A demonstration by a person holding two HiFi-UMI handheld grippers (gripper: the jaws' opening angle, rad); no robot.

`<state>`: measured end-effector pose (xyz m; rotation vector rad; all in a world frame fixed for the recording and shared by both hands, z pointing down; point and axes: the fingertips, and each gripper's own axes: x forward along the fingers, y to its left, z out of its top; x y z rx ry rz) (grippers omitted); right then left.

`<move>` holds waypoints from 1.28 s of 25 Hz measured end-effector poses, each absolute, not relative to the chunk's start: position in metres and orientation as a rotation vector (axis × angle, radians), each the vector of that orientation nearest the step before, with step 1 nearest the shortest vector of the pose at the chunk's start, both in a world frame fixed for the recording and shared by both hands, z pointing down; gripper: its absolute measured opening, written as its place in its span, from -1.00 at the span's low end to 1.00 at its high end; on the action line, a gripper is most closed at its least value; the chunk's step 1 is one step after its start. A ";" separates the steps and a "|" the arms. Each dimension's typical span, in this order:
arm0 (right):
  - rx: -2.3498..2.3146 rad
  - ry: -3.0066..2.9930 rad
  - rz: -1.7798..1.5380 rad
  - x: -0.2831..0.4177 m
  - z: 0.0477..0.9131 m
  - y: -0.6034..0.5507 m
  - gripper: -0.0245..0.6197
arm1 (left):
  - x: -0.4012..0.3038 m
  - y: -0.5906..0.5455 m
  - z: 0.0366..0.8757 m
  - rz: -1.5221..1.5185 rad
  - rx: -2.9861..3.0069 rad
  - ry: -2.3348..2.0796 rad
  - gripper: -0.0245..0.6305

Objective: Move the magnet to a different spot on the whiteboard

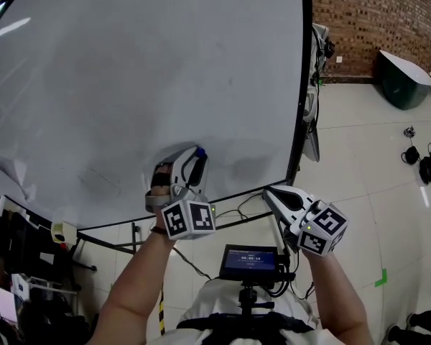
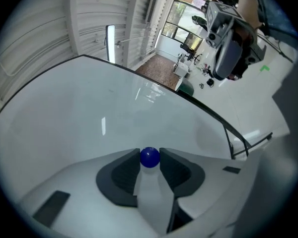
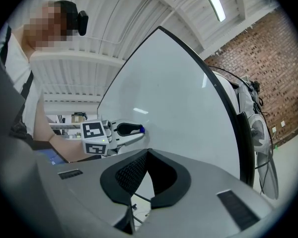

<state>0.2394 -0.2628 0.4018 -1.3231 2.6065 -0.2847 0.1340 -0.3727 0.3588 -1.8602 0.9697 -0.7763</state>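
Note:
A small round blue magnet (image 2: 149, 157) sits against the whiteboard (image 2: 89, 118), pinched between the two dark pads of my left gripper (image 2: 149, 159). In the head view the left gripper (image 1: 198, 154) is pressed to the lower middle of the whiteboard (image 1: 129, 70), with a sliver of the blue magnet (image 1: 201, 152) at its tip. My right gripper (image 1: 267, 192) hangs below the board's bottom right edge, shut with nothing in it. The right gripper view shows its own jaws (image 3: 148, 151) closed and, beyond them, the left gripper (image 3: 134, 129) holding the magnet (image 3: 142, 130) at the board (image 3: 179, 93).
A small monitor (image 1: 250, 262) is mounted at my chest. Right of the board stand a fan and cabling (image 1: 312, 106). A brick wall (image 1: 373, 13), a dark bin (image 1: 402, 77) and cables on the tiled floor (image 1: 420, 160) lie further right. Shelving (image 1: 7, 257) stands at lower left.

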 end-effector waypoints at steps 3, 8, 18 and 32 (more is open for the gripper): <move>-1.314 2.610 -0.287 0.240 0.401 -0.254 -0.82 | 0.128 -0.362 0.360 -0.733 -1.974 1.007 -0.43; -1.290 2.623 -0.275 0.234 0.398 -0.240 -0.82 | 0.115 -0.335 0.356 -0.663 -2.227 1.074 -0.43; -1.268 2.610 -0.323 0.228 0.408 -0.198 -0.82 | 0.078 -0.282 0.394 -0.420 -2.760 1.205 -0.43; -1.204 2.588 -0.417 0.218 0.438 -0.128 -0.82 | 0.047 -0.181 0.451 -0.346 -3.007 1.335 -0.43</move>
